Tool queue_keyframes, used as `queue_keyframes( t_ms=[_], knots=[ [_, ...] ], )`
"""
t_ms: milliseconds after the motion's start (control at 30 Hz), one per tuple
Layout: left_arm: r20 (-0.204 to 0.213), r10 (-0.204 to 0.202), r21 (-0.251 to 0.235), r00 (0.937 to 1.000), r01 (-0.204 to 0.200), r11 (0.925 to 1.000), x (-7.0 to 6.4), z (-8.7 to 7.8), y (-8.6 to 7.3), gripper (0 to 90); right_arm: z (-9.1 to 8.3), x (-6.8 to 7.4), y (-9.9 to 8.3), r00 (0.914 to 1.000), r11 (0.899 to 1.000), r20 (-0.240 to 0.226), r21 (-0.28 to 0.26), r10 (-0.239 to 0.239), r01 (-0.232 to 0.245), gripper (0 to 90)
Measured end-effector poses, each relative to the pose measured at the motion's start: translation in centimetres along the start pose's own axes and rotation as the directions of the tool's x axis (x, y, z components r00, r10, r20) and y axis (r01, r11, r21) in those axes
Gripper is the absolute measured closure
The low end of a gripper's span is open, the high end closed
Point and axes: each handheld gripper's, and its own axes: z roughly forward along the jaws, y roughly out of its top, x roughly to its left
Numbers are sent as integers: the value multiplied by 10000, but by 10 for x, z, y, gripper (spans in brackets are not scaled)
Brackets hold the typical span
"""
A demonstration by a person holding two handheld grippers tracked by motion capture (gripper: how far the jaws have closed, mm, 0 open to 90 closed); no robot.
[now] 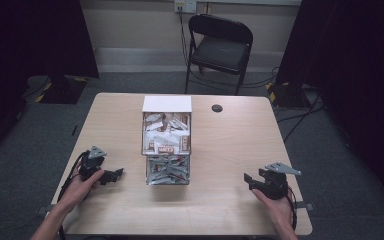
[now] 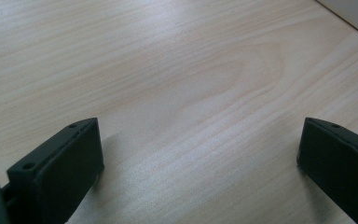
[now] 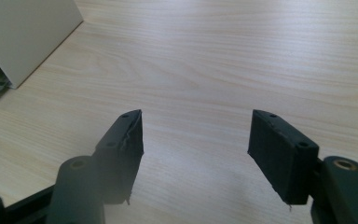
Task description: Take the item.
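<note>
**Both tongs parked wide, the packet box waiting between them**

We hold the left tongs (image 1: pixel 114 175) low at the near left of the counter (image 1: pixel 230 150), jaws spread apart with nothing between them; in the left gripper view we see bare wood grain in the gap. The right tongs (image 1: pixel 250 180) sit at the near right, likewise released and empty, and both point inward toward the middle.

The thing we are about to work on, the clear box (image 1: pixel 167 145), stands between the two tongs and a little farther out than either, well apart from both. Its upper compartment holds white and brown sachets (image 1: pixel 166 135), and its nearer compartment holds silvery packets (image 1: pixel 167 170) (too small for us to read). A white flap stands up at its far edge.

We judge this a resting stance: tongs apart on either side leave the box unobstructed, and open jaws are ready to reach in. In the right gripper view the box's pale wall (image 3: pixel 23 37) lies off to the left of those jaws.
</note>
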Motion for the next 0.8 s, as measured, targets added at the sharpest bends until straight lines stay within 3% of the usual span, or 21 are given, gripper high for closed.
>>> queue_keyframes(
  t_ms=[467, 800],
  knots=[
    [-1, -1, -2, 10000, 1, 10000, 0, 0, 0, 0, -8, 16, 10, 9929, 9995, -1164, -216, -258, 235, 427],
    [-4, 5, -1, 10000, -5, 10000, 0, 0, 0, 0, -10, 29, 18, 9869, 9987, -1540, -226, -489, 459, 426]
  ],
)
